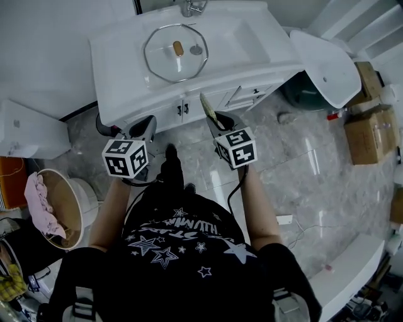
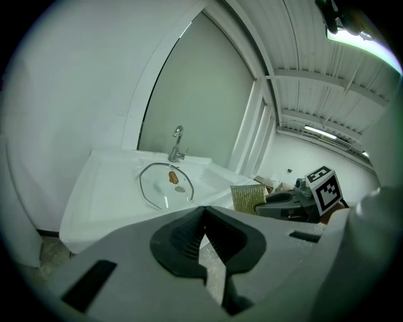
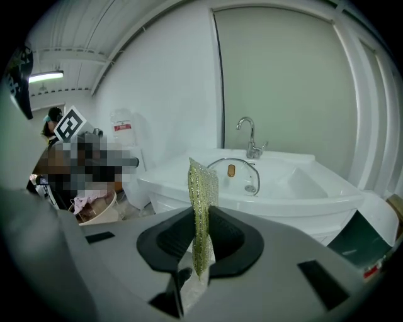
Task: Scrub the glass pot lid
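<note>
A round glass pot lid (image 1: 175, 53) with a metal rim and a brown knob lies in the basin of a white sink (image 1: 119, 75); it also shows in the left gripper view as the lid (image 2: 166, 183) and in the right gripper view as the lid (image 3: 234, 171). My right gripper (image 1: 215, 119) is shut on a thin green-gold scrub pad (image 3: 201, 210) that stands upright between the jaws, short of the sink's front edge. My left gripper (image 1: 143, 129) is shut and holds nothing, also in front of the sink. The scrub pad (image 2: 248, 197) is visible from the left gripper too.
A chrome faucet (image 1: 191, 7) stands at the back of the sink, with cabinet doors (image 1: 182, 108) below. A tan basket (image 1: 69, 207) with a pink cloth stands on the floor at left. A white toilet (image 1: 324, 66) and cardboard boxes (image 1: 371, 126) are at right.
</note>
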Demonstrator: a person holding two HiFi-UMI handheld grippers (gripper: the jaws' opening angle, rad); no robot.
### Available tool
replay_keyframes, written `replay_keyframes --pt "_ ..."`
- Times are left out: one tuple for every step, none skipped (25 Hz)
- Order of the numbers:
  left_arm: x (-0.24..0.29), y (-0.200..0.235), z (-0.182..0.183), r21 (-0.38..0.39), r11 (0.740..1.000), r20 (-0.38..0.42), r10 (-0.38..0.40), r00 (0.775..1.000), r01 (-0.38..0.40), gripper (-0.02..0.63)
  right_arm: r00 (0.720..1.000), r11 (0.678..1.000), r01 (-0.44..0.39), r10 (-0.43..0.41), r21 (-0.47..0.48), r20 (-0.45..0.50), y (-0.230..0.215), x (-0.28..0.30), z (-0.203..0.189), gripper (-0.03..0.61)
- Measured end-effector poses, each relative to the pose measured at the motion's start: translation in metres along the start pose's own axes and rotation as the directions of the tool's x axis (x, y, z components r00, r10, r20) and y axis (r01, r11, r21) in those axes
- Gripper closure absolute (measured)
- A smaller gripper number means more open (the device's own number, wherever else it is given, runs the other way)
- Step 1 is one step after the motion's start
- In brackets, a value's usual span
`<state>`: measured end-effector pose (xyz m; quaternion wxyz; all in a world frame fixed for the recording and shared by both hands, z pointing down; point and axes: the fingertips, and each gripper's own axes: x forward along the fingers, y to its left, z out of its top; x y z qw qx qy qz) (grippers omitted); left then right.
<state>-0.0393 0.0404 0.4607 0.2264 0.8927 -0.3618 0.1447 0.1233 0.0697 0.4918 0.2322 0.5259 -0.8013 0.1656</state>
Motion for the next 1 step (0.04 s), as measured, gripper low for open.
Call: replay_keyframes --pt "0.0015 0.0029 -0.0016 -0.001 1.0 -0.005 0.003 1.0 -0.003 0.606 1.0 1.0 -0.008 0.008 0.003 -0.001 0.0004 0.0031 0.0005 0.517"
